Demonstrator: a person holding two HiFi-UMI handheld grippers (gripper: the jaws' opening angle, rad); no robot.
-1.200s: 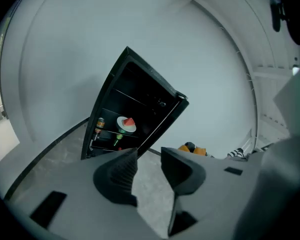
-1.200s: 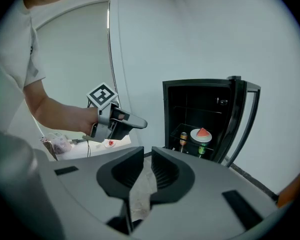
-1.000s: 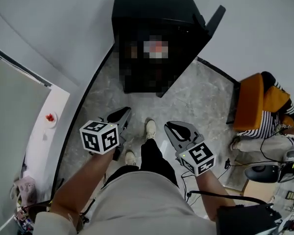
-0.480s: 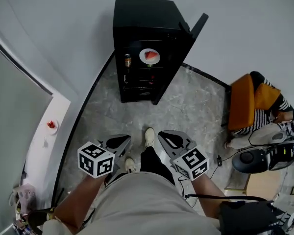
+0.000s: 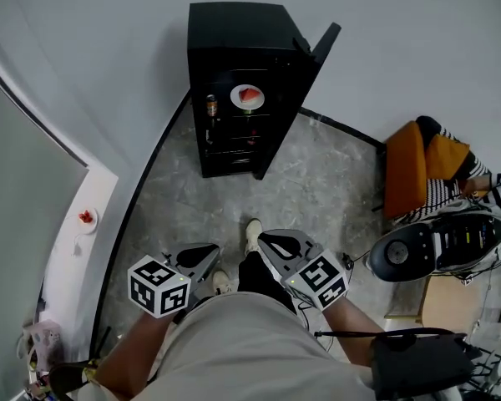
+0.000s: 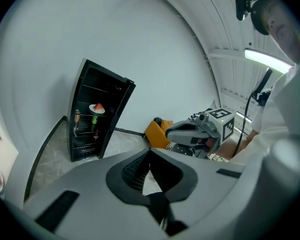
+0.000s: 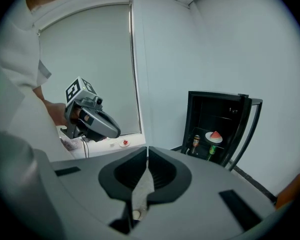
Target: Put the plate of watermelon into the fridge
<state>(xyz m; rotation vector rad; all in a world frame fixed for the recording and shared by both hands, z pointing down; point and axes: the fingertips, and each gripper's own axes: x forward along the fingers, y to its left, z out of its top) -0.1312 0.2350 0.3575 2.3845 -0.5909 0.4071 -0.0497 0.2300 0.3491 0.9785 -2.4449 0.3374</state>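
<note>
Left gripper [image 6: 150,151]: dark fingers [image 6: 133,168] pressed together at the tips, nothing held.
Right gripper [image 7: 146,149]: fingers [image 7: 163,172] all but together, a hairline slit at the tips. They have just been closing, with nothing between them.
Both grippers: held low and close to the person's body, side by side, above the light shoes [image 5: 253,229], well apart from the fridge.
Grey marbled floor [image 5: 317,178]: carries everything below.
Black upright fridge [image 5: 234,32]: stands against the white wall, its door [image 5: 324,44] swung open to the right.
White round plate of red watermelon [image 5: 248,97]: already inside the fridge, on the upper wire shelf, near the shelf's middle.
Small can [image 5: 210,105]: inside the fridge, lower left of the plate.
White bench [image 5: 75,249]: along the window; a small dish with something red [image 5: 86,218] sits near its far end.
Orange chair [image 5: 405,178]: right of the fridge.
</note>
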